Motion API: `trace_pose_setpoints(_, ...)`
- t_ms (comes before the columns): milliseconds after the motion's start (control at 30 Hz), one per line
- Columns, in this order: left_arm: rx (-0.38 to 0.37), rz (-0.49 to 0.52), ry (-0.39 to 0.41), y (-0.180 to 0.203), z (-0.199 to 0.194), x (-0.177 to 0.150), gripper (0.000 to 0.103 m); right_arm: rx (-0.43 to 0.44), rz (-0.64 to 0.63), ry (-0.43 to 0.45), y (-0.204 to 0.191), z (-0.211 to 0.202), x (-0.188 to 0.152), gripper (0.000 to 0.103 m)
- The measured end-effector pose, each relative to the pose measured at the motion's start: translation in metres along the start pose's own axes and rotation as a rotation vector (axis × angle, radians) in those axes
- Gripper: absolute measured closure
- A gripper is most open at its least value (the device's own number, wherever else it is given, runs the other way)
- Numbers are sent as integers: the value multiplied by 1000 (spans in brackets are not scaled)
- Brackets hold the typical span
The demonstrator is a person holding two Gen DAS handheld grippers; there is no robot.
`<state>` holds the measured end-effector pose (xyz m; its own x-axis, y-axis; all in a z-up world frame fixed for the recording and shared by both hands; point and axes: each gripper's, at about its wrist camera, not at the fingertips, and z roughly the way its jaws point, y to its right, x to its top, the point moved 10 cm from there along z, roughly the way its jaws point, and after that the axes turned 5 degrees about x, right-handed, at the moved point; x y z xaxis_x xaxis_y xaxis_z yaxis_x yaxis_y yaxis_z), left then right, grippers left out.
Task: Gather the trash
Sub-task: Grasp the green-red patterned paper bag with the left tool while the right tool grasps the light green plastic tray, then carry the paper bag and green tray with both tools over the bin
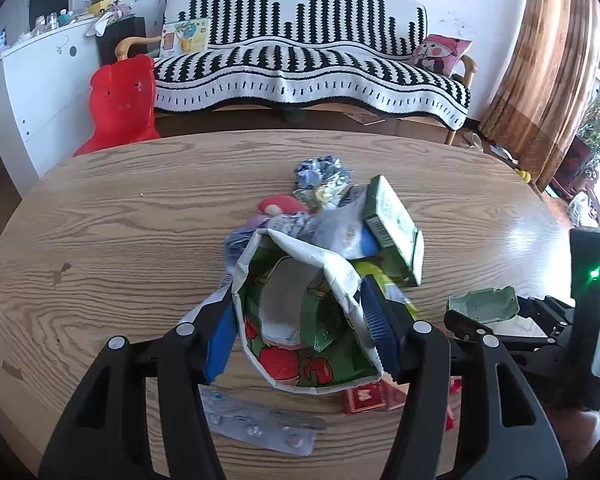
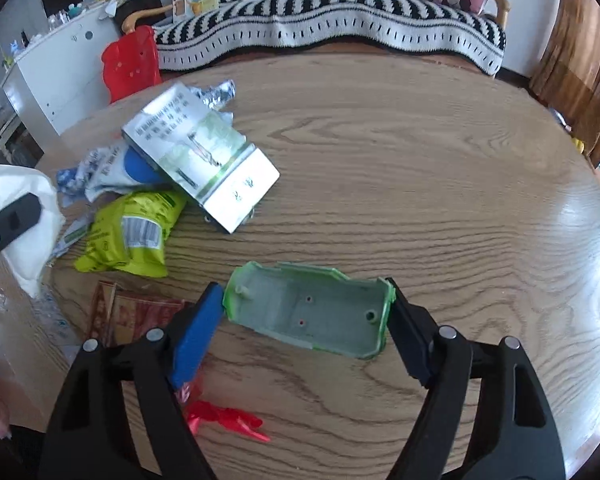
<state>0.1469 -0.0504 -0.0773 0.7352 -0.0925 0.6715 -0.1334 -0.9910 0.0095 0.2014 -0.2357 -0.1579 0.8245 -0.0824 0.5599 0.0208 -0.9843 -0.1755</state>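
While ringed by wrappers (image 2: 132,236), green shell (image 2: 312,312).

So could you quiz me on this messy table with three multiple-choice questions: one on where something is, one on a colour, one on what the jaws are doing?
1. Where does the green plastic shell sit?
A. Between the right gripper jaws
B. On the sofa
C. Under the red stool

2. What colour is the crumpled snack bag beside the white box?
A. Purple
B. Yellow-green
C. Black

3. What is the left gripper doing?
A. Hanging free
B. Gripping a spoon
C. Holding an open paper bag

Answers: 1 A, the jaws touch both ends of the shell; 2 B, its wrapper is bright yellow-green; 3 C, the jaws flank the bag's sides.
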Motion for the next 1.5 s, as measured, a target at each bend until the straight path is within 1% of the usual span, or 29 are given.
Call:
trace_pose_setpoints(100, -15, 8, 3, 13, -4, 1, 45, 1, 22, 28, 11, -18, 2, 26)
trace_pose_setpoints(200, -40, 26, 4, 36, -7, 2, 45, -13, 52, 50, 36, -41, -4, 26)
trace_pose_setpoints(300, -71, 60, 11, 68, -12, 3, 45, -39, 107, 74, 78, -69, -15, 26)
trace_pose_setpoints(333, -87, 75, 14, 84, -14, 2, 45, -49, 122, 80, 89, -76, -20, 26)
trace_pose_setpoints(433, -128, 126, 14, 127, -20, -5, 45, -91, 182, 102, 138, -105, -39, 26)
trace_pose_setpoints(500, -162, 159, 11, 159, -24, -9, 45, -128, 231, 115, 175, -126, -56, 26)
trace_pose_setpoints(567, -198, 198, 11, 195, -29, -17, 45, -160, 273, 125, 204, -143, -71, 26)
trace_pose_setpoints(667, -253, 256, 5, 248, -37, -32, 45, -217, 356, 135, 261, -173, -107, 26)
trace_pose_setpoints(700, -280, 278, 1, 270, -41, -40, 45, -228, 373, 137, 272, -178, -114, 26)
trace_pose_setpoints(800, -338, 331, -5, 319, -48, -57, 45, -276, 466, 140, 325, -204, -156, 26)
trace_pose_setpoints(933, -438, 407, -23, 396, -60, -93, 45, -320, 561, 140, 374, -226, -205, 26)
trace_pose_setpoints(1000, -481, 441, -30, 427, -68, -112, 45, -338, 605, 140, 396, -237, -230, 26)
trace_pose_setpoints(1033, -513, 468, -37, 447, -73, -126, 45, -342, 623, 139, 404, -241, -239, 26)
trace_pose_setpoints(1133, -568, 528, -53, 485, -81, -156, 45, -349, 677, 130, 425, -250, -268, 26)
trace_pose_setpoints(1233, -600, 584, -69, 515, -84, -185, 45, -349, 716, 111, 442, -253, -292, 26)
trace_pose_setpoints(1300, -609, 607, -84, 527, -84, -199, 45, -338, 745, 91, 450, -250, -306, 26)
trace_pose_setpoints(1367, -615, 626, -93, 537, -83, -208, 45, -328, 762, 69, 454, -245, -312, 26)
trace_pose_setpoints(1500, -613, 636, -102, 544, -80, -214, 45, -303, 787, 25, 458, -238, -328, 26)
